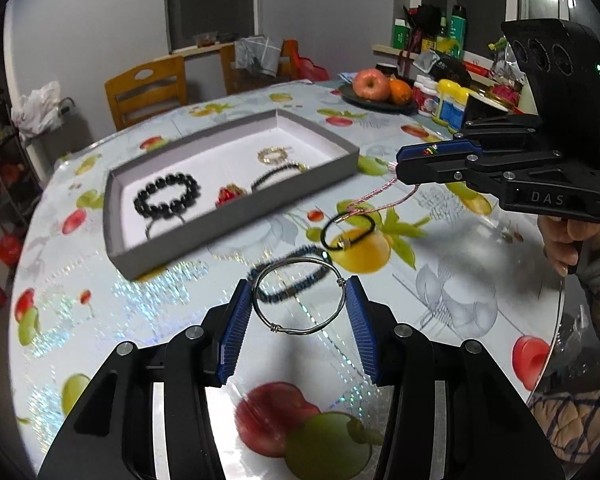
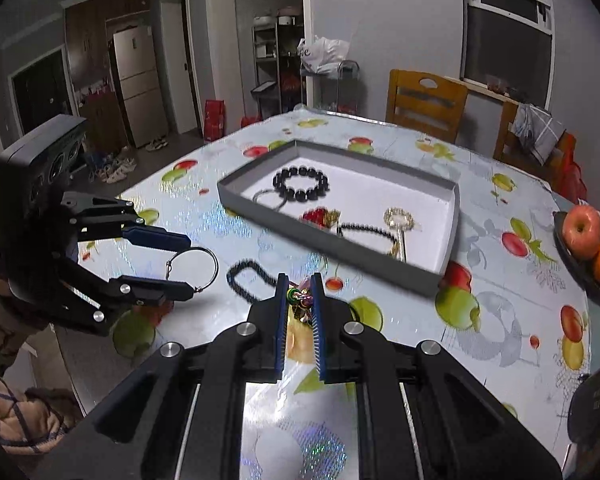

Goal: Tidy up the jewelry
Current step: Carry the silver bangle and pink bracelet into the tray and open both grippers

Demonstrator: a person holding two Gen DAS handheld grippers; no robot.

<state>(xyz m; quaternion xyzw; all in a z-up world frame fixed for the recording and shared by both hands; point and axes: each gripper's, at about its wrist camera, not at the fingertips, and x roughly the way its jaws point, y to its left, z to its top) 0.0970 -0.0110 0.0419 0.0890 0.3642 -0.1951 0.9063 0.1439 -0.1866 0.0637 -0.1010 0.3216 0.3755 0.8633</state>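
Note:
My left gripper point(image 1: 299, 280) is shut on a silver wire bangle point(image 1: 274, 328), its blue pads pressing the ring from both sides above the table. The right wrist view shows the same gripper point(image 2: 189, 266) at the left with the bangle point(image 2: 216, 264). My right gripper point(image 1: 398, 165) is shut on a pink cord bracelet point(image 1: 384, 190) with coloured beads, whose cord hangs toward the table. In its own view the right gripper point(image 2: 299, 280) pinches the beaded end point(image 2: 298, 296). A grey tray point(image 1: 236, 216) beyond holds a black bead bracelet point(image 1: 166, 198), a red piece point(image 1: 230, 195) and a gold piece point(image 1: 274, 155).
A dark bead bracelet point(image 1: 292, 280) and a black loop with a gold bead point(image 1: 348, 232) lie on the fruit-print tablecloth in front of the tray. A fruit plate point(image 1: 376, 84) and bottles point(image 1: 448, 100) stand at the far right. Wooden chairs point(image 1: 146, 88) stand behind the table.

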